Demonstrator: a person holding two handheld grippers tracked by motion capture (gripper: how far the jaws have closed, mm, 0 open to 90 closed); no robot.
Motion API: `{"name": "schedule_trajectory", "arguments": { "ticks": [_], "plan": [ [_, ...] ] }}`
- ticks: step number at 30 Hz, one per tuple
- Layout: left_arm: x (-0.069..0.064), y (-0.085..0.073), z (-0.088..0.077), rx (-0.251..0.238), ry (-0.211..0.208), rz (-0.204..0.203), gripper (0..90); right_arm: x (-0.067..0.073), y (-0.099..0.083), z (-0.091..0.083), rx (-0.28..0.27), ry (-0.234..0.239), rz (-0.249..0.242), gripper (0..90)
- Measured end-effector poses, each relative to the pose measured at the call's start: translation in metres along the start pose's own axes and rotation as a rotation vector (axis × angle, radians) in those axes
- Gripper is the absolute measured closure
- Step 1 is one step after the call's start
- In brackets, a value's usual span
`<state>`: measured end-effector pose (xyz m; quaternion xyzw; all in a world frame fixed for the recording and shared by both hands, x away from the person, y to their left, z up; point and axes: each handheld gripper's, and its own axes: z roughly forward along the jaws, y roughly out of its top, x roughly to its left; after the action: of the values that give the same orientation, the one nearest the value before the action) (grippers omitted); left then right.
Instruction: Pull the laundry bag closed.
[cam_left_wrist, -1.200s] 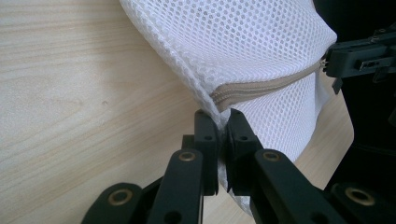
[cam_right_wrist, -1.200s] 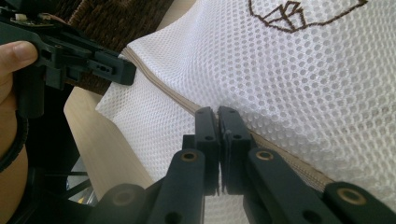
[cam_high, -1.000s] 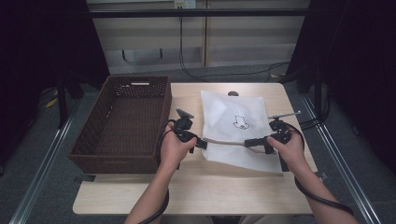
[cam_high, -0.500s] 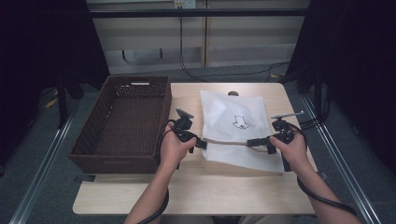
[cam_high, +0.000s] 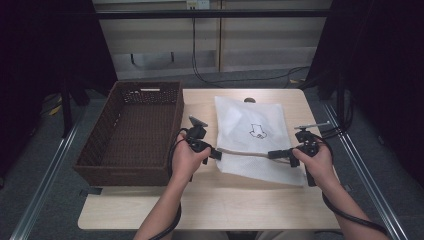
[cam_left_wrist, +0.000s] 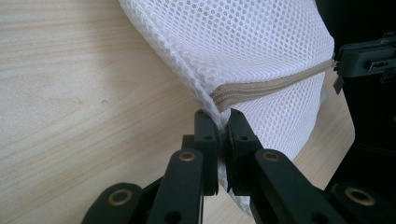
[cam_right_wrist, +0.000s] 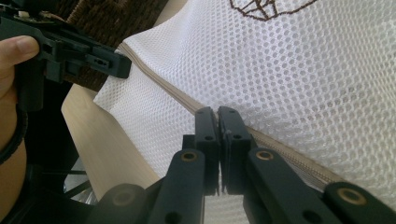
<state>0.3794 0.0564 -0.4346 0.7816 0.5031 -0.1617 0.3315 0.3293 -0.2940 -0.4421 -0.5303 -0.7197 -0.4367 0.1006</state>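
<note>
Nothing much has been moved – the white mesh bag (cam_high: 252, 137) is held as before.
Left gripper (cam_high: 216, 154) and right gripper (cam_high: 274, 154) are clamped tight on its zipper edge (cam_left_wrist: 273, 84) – beside the wicker basket (cam_high: 131, 131).

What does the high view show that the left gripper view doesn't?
High view alone: the wicker basket left of the mesh bag, the bag's printed figure, and both hands. Left gripper view alone: the left tool pinched shut on the bag's corner at the end of the beige zipper. Shared: bag, wooden table, right tool.
</note>
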Motion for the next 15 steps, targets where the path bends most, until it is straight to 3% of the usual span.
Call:
{"name": "schedule_trajectory", "arguments": {
  "ticks": [5,15],
  "plan": [
    [0.0014,-0.0007,-0.0006,-0.006,-0.017,-0.019,85.4,0.0003,0.001,-0.0028,-0.003,-0.003,-0.004,88.0],
    [0.0024,-0.0005,-0.0006,-0.003,-0.014,-0.019,85.4,-0.0025,0.0011,-0.0019,-0.005,0.008,0.004,88.0]
  ]
}}
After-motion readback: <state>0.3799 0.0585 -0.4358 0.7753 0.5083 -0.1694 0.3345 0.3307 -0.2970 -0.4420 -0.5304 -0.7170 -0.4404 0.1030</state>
